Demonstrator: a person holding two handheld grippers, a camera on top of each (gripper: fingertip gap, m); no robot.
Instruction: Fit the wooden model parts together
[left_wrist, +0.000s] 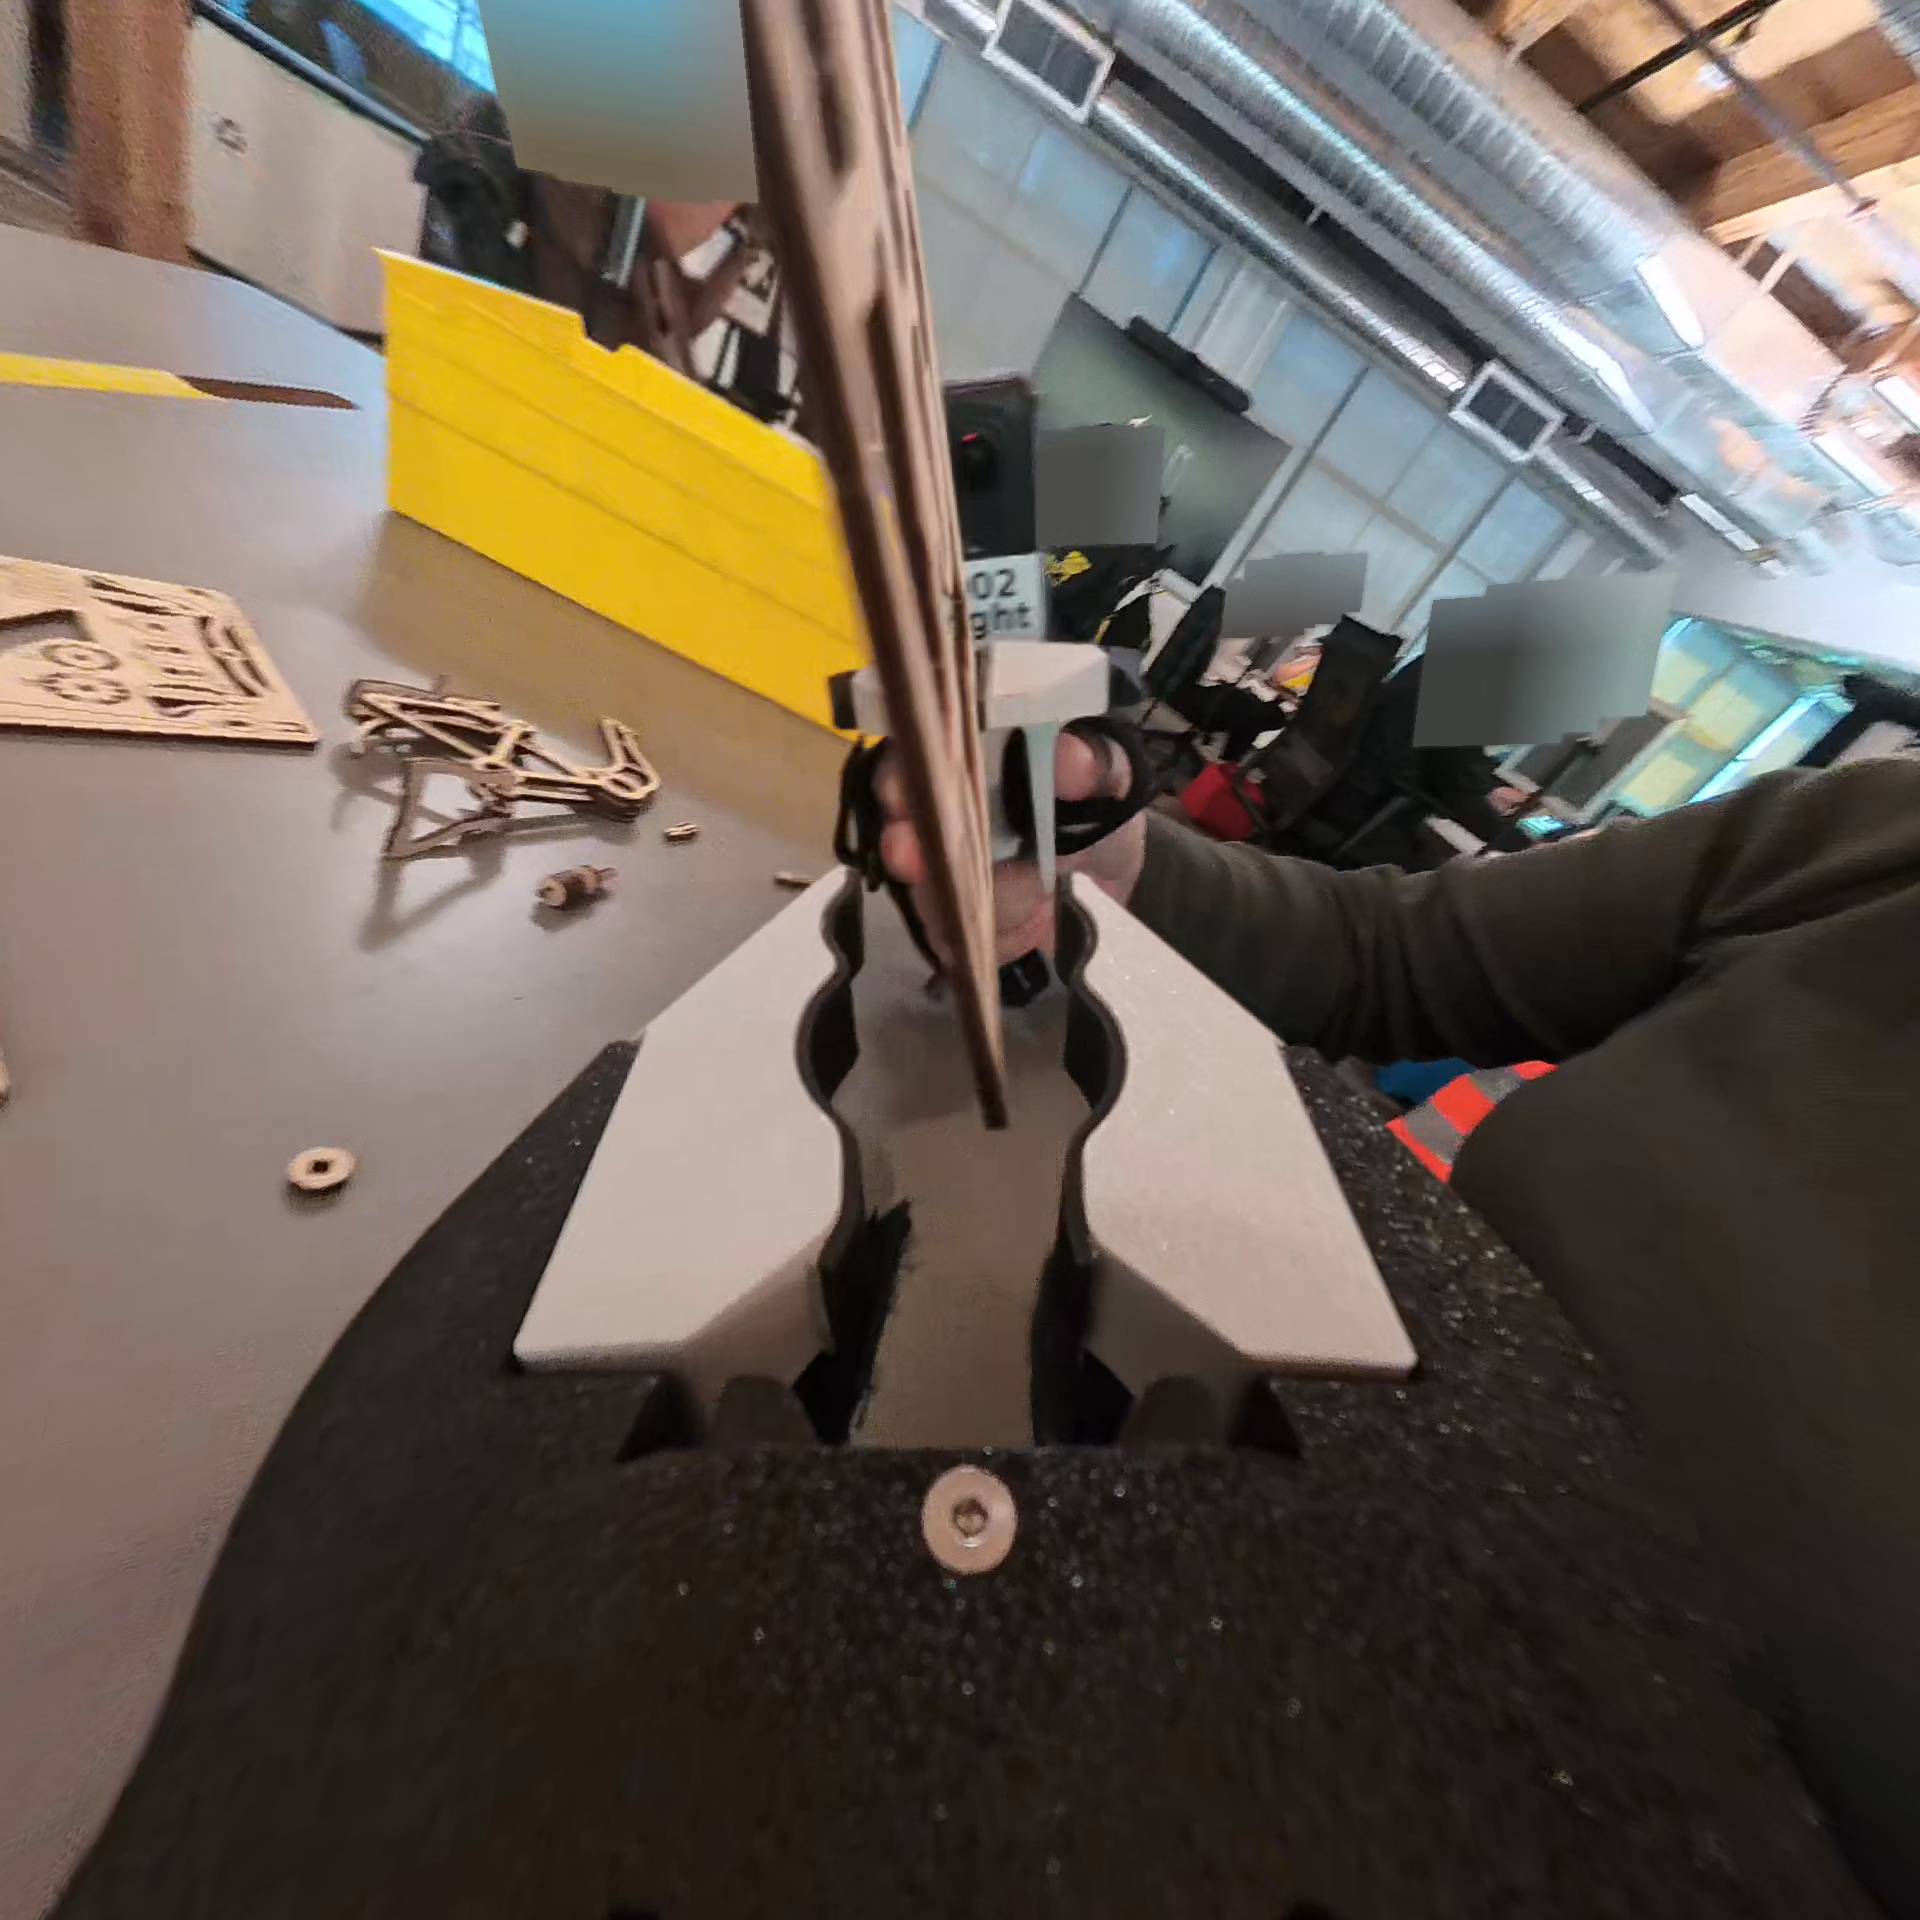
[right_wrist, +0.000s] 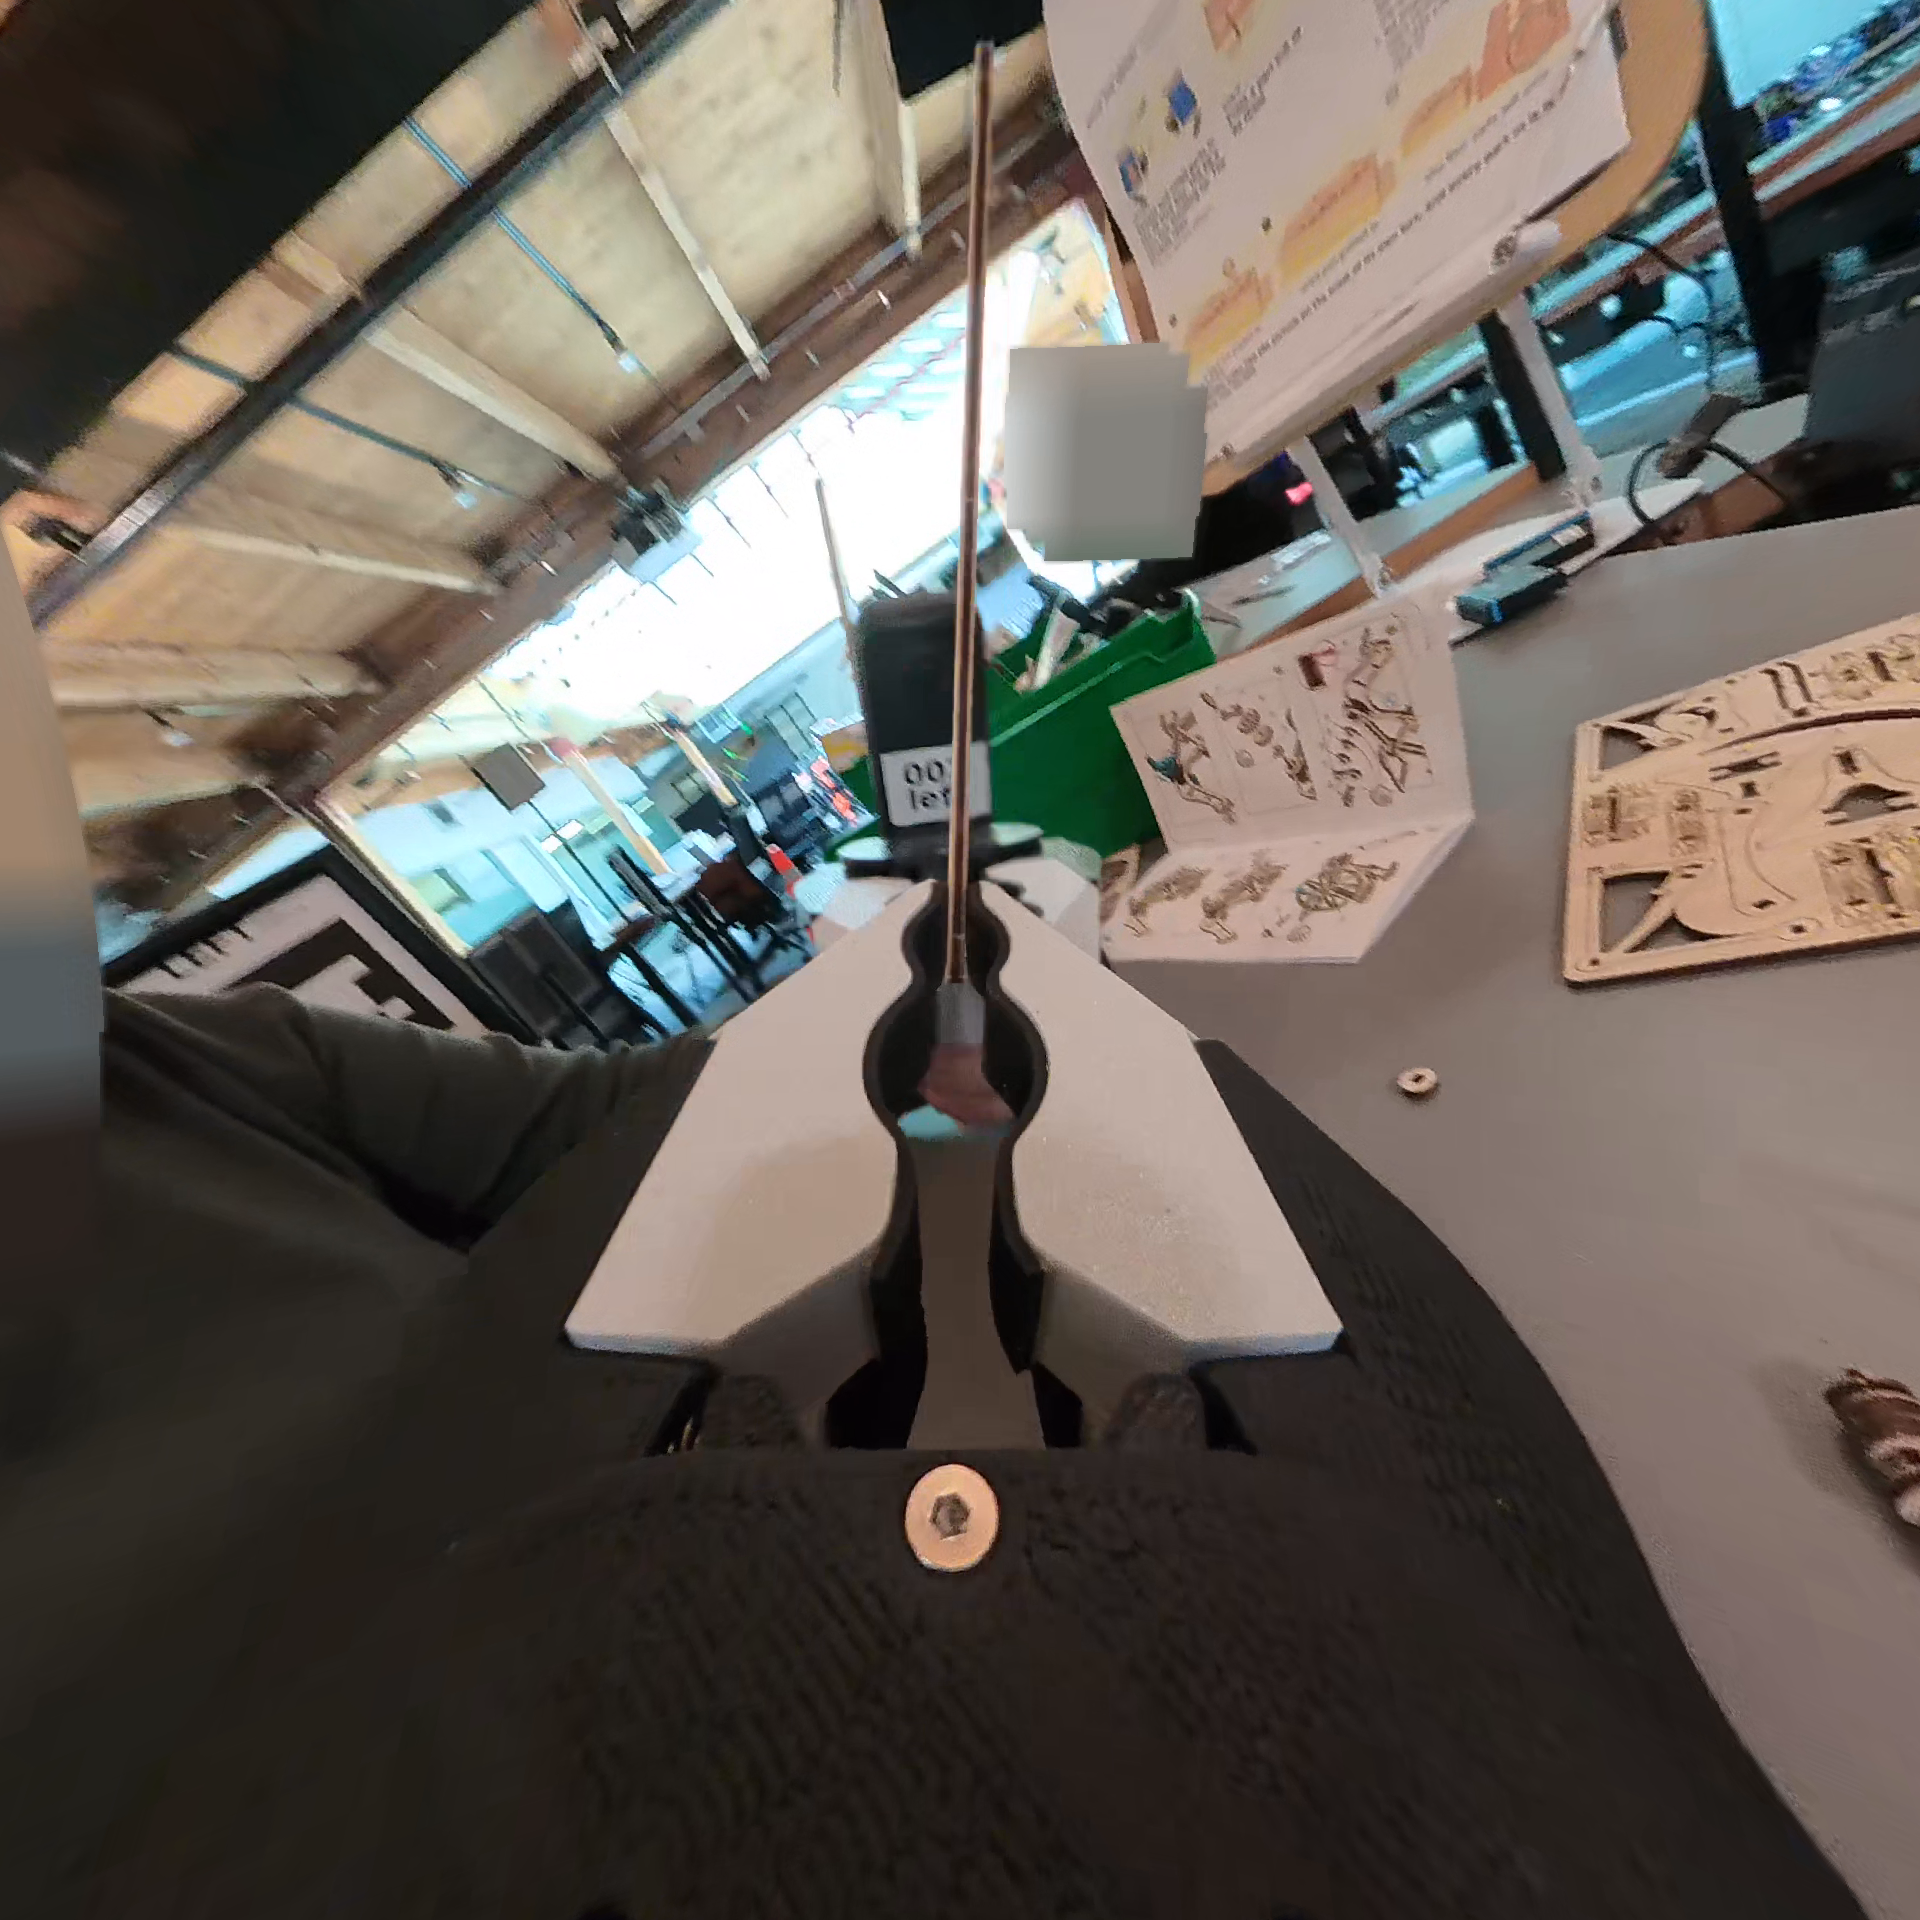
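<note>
Grey table (left_wrist: 156, 1039), right gripper (right_wrist: 961, 935) clamps wooden sheet (right_wrist: 971, 520), left gripper (left_wrist: 961, 935) open, left view alone shows yellow box (left_wrist: 582, 468).

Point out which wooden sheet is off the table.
The sheet held upright, edge-on in the right gripper. The other sheet lies flat on the table.

The left hand-held gripper (left_wrist: 961, 925) has pale grey matt plastic fingers (left_wrist: 717, 1122), finely grainy, lined with black rubbery wavy pads, on a rough, speckled black plastic body with a shiny metal screw (left_wrist: 969, 1519). The right hand-held gripper (right_wrist: 956, 935) looks alike. The thin brown laser-cut wooden sheet (left_wrist: 883, 540) shows dark scorched edges. The smooth grey tabletop (left_wrist: 187, 1018) has a dull sheen. The yellow bin (left_wrist: 623, 520) looks like smooth plastic. The folded instruction booklet (right_wrist: 1299, 790) is matt white paper.
</note>
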